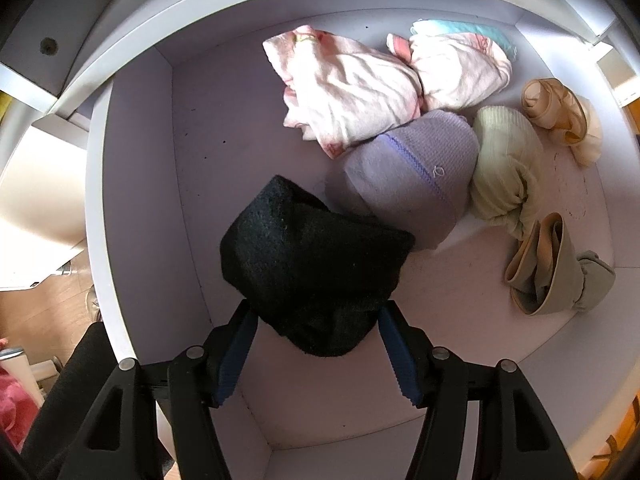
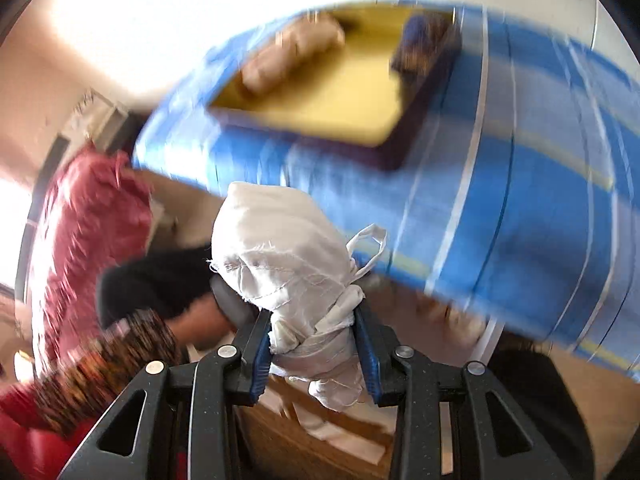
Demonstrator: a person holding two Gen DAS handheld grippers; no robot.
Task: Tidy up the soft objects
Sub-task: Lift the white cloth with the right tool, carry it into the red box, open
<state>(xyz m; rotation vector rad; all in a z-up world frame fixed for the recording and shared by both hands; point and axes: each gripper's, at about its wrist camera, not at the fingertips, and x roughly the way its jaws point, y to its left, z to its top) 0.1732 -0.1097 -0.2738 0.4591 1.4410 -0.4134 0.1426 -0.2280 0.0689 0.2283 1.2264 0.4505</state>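
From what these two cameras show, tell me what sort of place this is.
Most likely a bedroom in a home. A white drawer holds rolled soft garments, among them a lilac sock bundle and pink folded cloth. The right wrist view, blurred, shows a blue striped bedspread with a yellow tray on it.

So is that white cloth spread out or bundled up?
Bundled up. The white cloth is rolled into a tight lump with its end knotted, pinched in the right claw.
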